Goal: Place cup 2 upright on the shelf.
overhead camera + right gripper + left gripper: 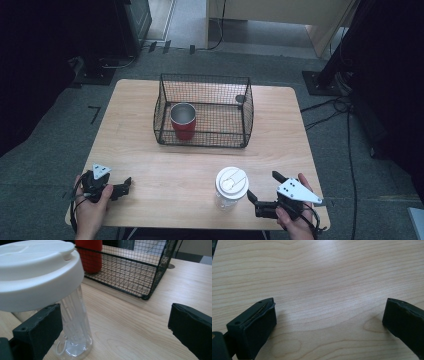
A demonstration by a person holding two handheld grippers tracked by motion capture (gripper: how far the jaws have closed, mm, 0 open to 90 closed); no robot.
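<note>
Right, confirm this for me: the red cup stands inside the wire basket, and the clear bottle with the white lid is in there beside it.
Not quite. The red cup does stand inside the wire basket, but the clear bottle stands outside it on the table, nearer the person, just off the open right gripper. The high view shows it.

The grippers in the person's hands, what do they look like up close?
Both are black handheld tools. The left gripper and the right gripper each carry a pale grey three-cornered plate with small dark dots on top, and a dark cable trails from each. Their fingers are blocky black slabs with small screw holes along the upper face.
</note>
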